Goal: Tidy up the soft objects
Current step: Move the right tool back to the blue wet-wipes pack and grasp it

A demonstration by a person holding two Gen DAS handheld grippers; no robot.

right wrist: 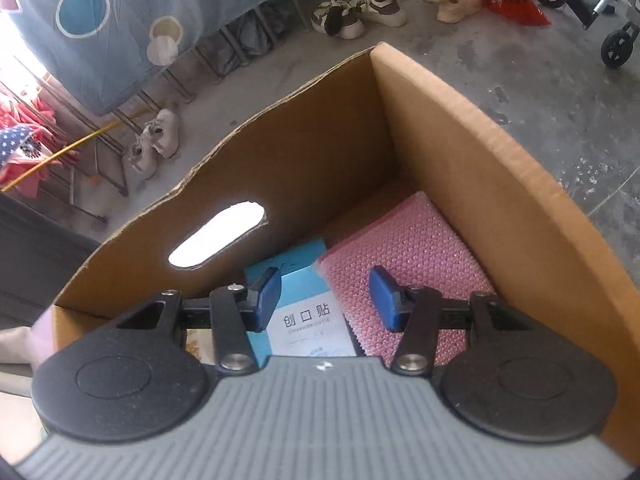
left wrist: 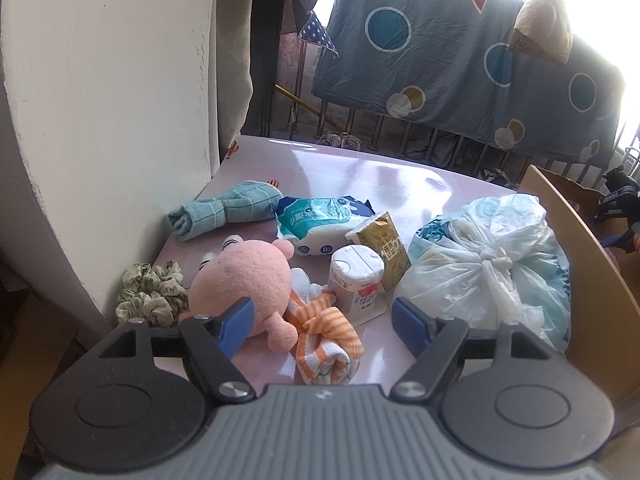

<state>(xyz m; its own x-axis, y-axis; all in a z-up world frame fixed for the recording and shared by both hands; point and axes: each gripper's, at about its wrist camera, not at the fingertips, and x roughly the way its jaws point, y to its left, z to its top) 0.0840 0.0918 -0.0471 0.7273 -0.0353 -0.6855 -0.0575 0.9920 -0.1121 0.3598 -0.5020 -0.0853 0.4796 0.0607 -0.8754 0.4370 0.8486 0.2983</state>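
Between picks: right gripper (right wrist: pixel 325 299) empty, fingers wide, over the cardboard box (right wrist: pixel 500 184); left gripper (left wrist: pixel 322 322) wide at the pink plush (left wrist: pixel 244 280), needing closure.

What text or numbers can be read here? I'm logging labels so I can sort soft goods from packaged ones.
"创口贴" on the blue and white box lying in the cardboard box; the smaller print under it is too blurred to read.
"10" on the gold carton, seen sideways; the rest is unreadable.
Red print on the white cup: too blurred.
Print on the wipes pack: too blurred.
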